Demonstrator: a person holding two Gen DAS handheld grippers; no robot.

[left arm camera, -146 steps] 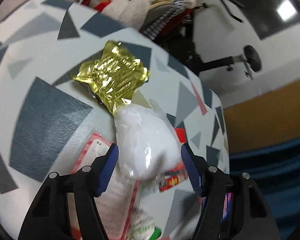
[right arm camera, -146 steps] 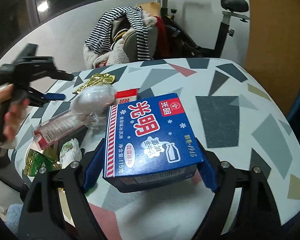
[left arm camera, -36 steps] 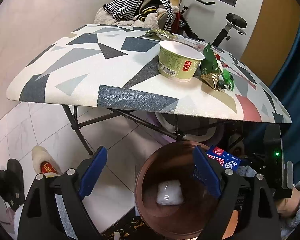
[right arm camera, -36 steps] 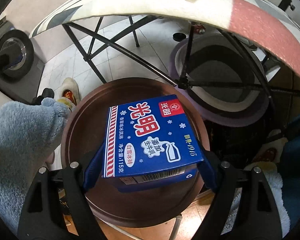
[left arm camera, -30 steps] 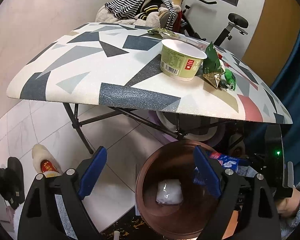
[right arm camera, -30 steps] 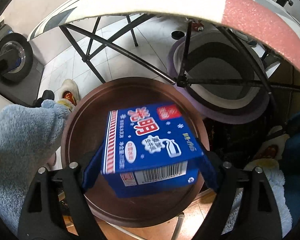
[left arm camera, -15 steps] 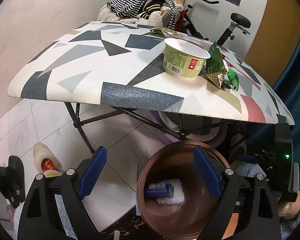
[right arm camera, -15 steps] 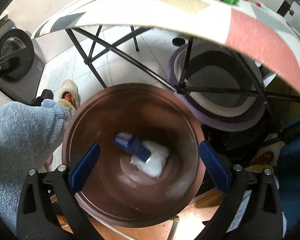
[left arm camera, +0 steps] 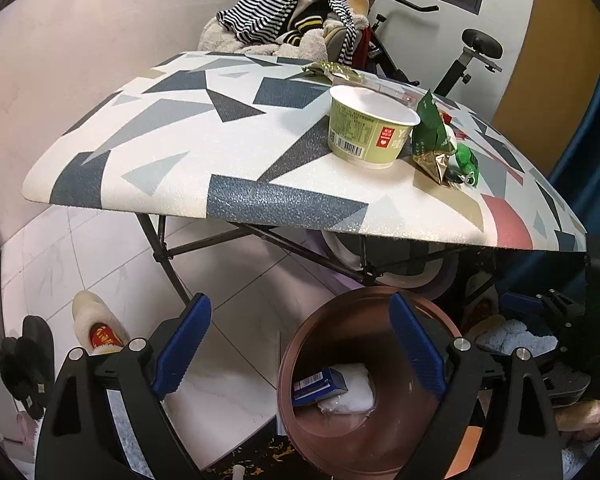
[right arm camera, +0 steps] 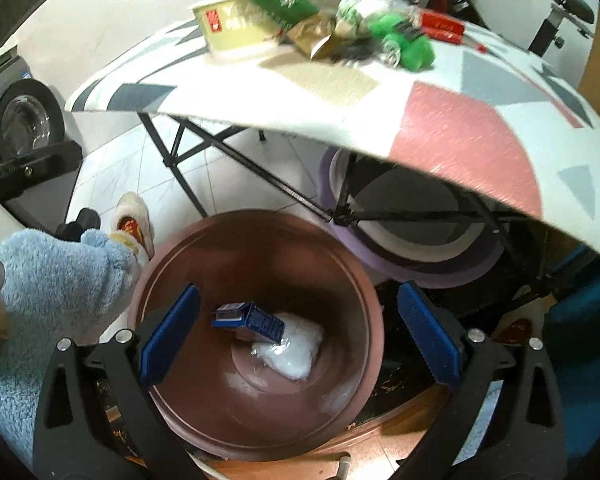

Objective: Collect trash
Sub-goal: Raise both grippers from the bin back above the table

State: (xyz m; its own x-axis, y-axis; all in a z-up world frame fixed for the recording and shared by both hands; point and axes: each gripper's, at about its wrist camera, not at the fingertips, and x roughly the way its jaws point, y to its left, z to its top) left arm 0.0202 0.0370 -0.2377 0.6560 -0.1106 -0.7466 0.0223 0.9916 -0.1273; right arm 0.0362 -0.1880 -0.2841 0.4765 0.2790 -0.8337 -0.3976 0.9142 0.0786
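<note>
Brown plastic bin [right arm camera: 256,400] on the floor below the near edge of the desk [left arm camera: 228,152], seen from both of my claws. My right claw [right arm camera: 296,336] hangs over the bin mouth with its blue pads [right arm camera: 428,336] spread wide and nothing between them; the jaws have just been opening. At the bottom of the bin lie the blue carton [right arm camera: 252,318], tipped on its side, and the white crumpled bag [right arm camera: 292,350], the carton resting against the bag's left side. My left claw [left arm camera: 300,344] is also spread apart and empty, held to the left of the bin over the tiled floor [left arm camera: 80,248]. On the desk, near its front edge, stands the green cup [left arm camera: 370,132], and just to its right are the green foil wrapper [left arm camera: 430,136] and a bright green bit of trash [left arm camera: 466,160]. Farther back on the desk lies a gold wrapper [left arm camera: 332,70]. A slipper [left arm camera: 96,328] lies on the floor at left; a light blue fleece sleeve [right arm camera: 48,300] shows at the left of the right-claw view.
</note>
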